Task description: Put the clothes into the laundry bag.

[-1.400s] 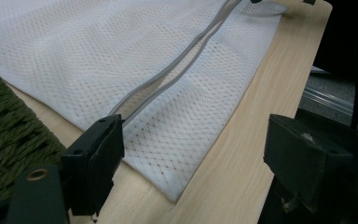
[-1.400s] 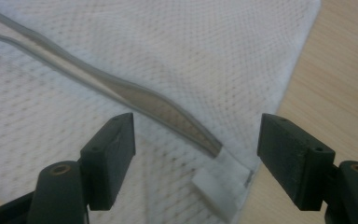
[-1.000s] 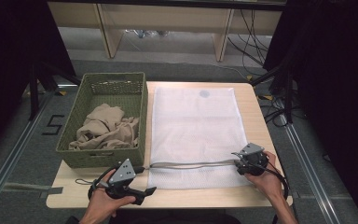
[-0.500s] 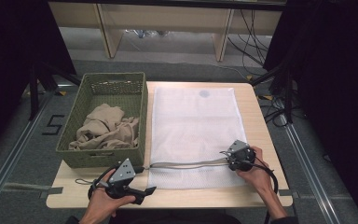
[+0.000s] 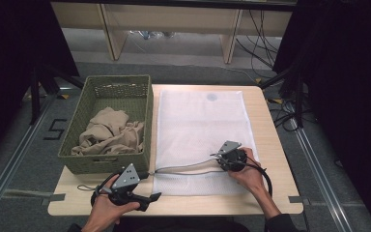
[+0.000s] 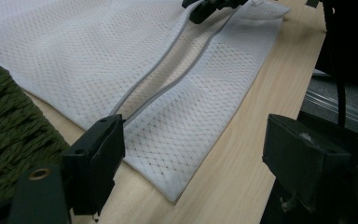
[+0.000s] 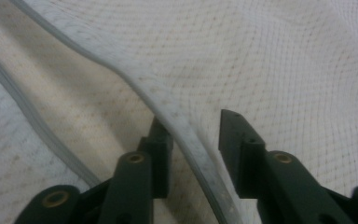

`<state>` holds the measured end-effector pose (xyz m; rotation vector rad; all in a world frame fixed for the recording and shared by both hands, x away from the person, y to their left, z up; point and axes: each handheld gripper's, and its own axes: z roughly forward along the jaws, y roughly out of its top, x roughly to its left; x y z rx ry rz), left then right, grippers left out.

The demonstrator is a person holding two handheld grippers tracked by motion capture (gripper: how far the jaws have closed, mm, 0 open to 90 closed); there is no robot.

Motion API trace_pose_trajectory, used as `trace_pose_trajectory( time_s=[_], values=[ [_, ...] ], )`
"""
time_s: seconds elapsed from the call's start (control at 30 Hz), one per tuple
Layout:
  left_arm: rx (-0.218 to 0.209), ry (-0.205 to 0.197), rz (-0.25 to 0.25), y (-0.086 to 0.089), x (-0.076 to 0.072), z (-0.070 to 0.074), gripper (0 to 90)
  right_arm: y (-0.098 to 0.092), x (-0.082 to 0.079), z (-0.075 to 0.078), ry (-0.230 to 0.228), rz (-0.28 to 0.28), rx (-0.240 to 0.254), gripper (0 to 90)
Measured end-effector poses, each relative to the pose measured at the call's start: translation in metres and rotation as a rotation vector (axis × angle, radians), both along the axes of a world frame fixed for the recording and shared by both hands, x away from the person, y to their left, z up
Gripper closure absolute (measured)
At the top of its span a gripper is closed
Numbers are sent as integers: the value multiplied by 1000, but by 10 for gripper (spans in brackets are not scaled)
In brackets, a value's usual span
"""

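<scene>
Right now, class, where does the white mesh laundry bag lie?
In the high view the white mesh laundry bag lies flat on the table, just right of the green basket, its near opening edge between the right claw's jaws.

Right gripper (image 5: 221,158) slid leftward along the mesh bag's (image 5: 200,125) zipper edge (image 7: 168,122), opening the gap wider; its jaws have just been closing, edge between the fingers (image 7: 235,133).

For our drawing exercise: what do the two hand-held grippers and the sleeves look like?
Each hand-held gripper, left and right, is black with a grey three-cornered plate on top and a trailing black cable. The jaws are blocky, with brass-coloured rivets. Dark sleeves cover the forearms.
</scene>
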<state>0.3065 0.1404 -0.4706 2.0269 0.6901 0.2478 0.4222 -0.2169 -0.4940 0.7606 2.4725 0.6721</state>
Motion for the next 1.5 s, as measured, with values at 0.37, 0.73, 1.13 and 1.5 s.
trace_pose_trajectory(
  time_s=[0.37, 0.73, 1.13, 1.5],
  values=[
    [20, -16, 8, 2, 1, 1, 207, 7, 3, 6, -30, 4, 41, 832],
    [-87, 4, 62, 13, 7, 11, 214, 6, 6, 26, -57, 26, 111, 889],
    [-51, -62, 207, 55, 31, 66, 215, 4, 5, 42, -99, 40, 125, 891],
    [207, -21, 322, 91, 96, 86, 192, 0, 8, 60, -119, 34, 148, 895]
  ],
)
